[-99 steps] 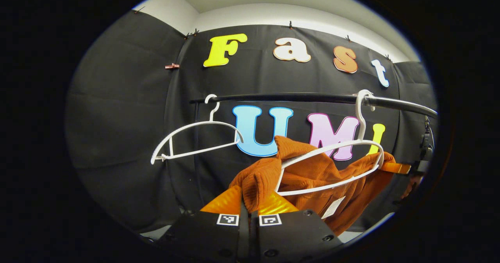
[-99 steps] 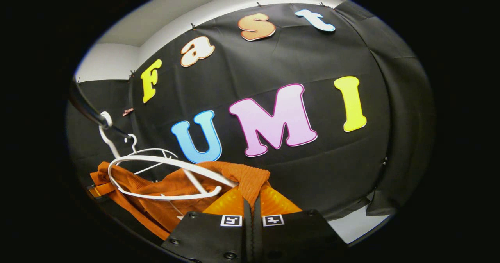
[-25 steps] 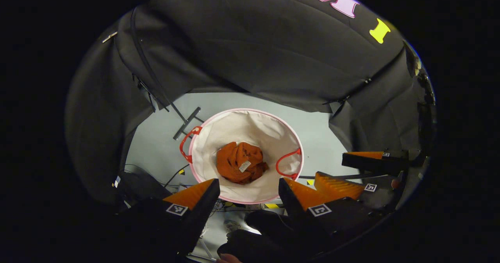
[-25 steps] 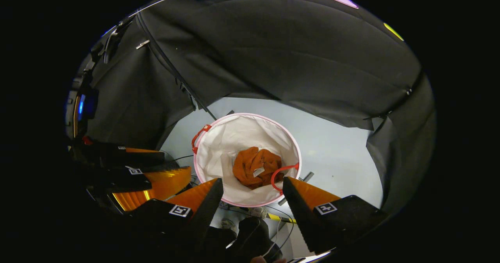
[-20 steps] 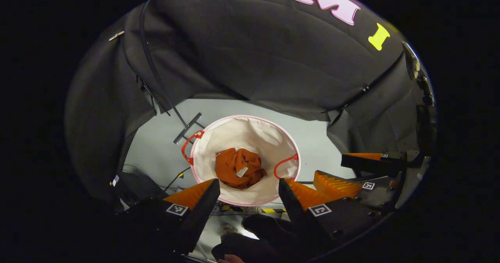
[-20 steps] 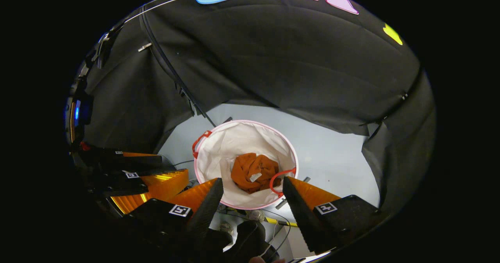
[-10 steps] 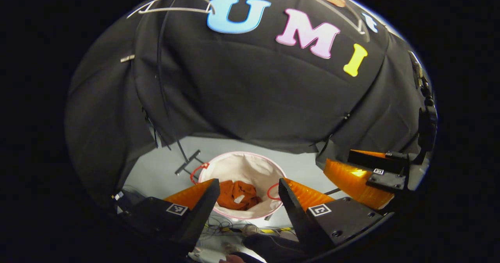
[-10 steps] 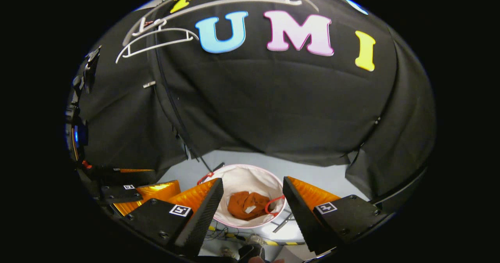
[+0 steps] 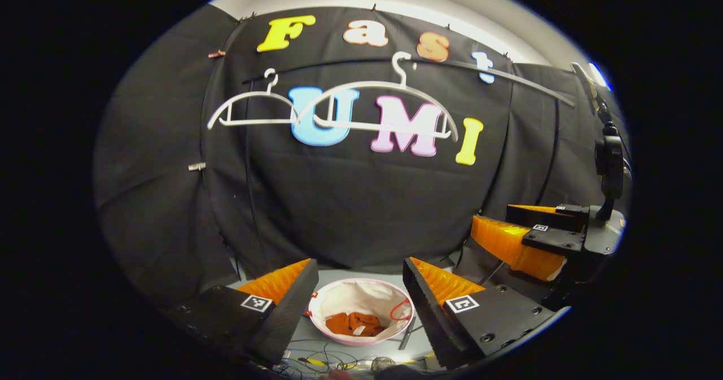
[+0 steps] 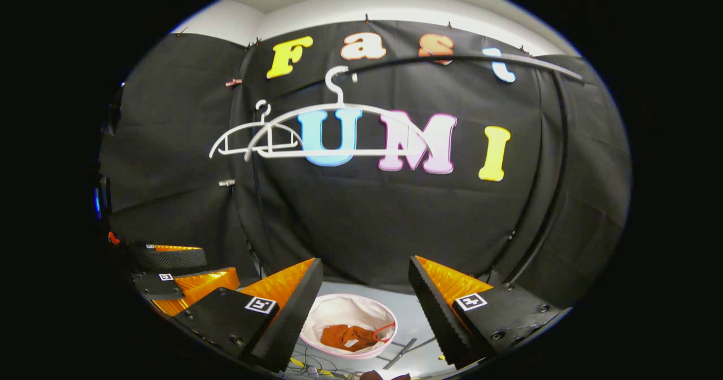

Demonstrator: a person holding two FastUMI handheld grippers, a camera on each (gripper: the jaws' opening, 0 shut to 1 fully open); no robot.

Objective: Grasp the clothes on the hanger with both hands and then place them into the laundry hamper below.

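Note:
The orange garment (image 9: pixel 355 323) (image 10: pixel 345 335) lies crumpled at the bottom of the white laundry hamper (image 9: pixel 361 296) (image 10: pixel 344 308), which stands on the grey floor far below. My left gripper (image 9: pixel 359 275) is open with nothing between its orange fingers. In the right gripper view my right gripper (image 10: pixel 366 271) is open and empty too. Two bare white hangers (image 9: pixel 390 104) (image 10: pixel 339 130) hang on the black rail (image 9: pixel 508 78) above. The right gripper (image 9: pixel 522 236) also shows at the right of the left gripper view, and the left gripper (image 10: pixel 181 275) at the lower left of the right gripper view.
The hamper has red handles (image 9: pixel 400 310). Cables (image 9: pixel 316 363) lie on the floor in front of it, and the rack's metal foot bar (image 10: pixel 402 353) lies beside it. Black cloth closes the booth behind and on both sides.
Both grippers have tilted up and drawn away from the hamper, so the rail and the bare hangers have come into view. The garment, earlier gripped at the hanger, lies in the hamper.

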